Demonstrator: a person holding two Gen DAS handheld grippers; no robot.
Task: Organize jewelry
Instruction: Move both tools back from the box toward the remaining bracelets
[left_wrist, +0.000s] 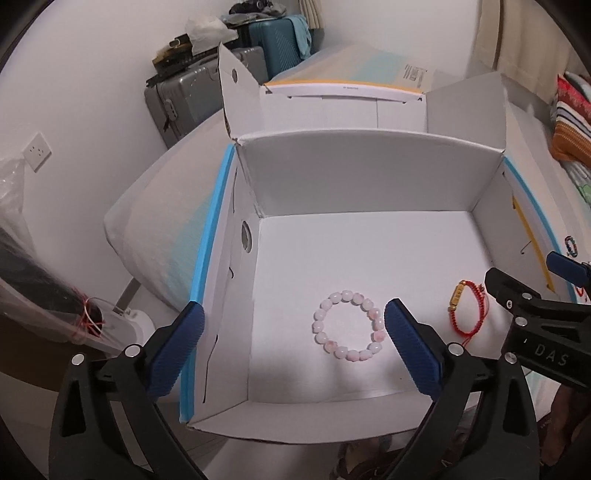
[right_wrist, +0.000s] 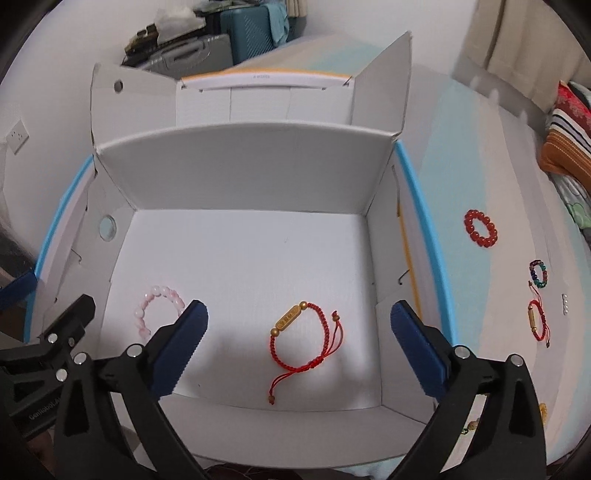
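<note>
Both the left claw (left_wrist: 293, 345) and right claw (right_wrist: 299, 345) stand fully open and empty above the white cardboard box (right_wrist: 243, 166), where the pink beaded bracelet (left_wrist: 347, 325) and red braided cord bracelet (right_wrist: 306, 334) lie apart.

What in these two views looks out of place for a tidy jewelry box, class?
Two bracelets lie in the white cardboard box: the pink bead bracelet and the red cord bracelet. Outside it, on the bed cover, lie the red bead bracelet, a multicoloured bead ring and another red cord bracelet.
</note>
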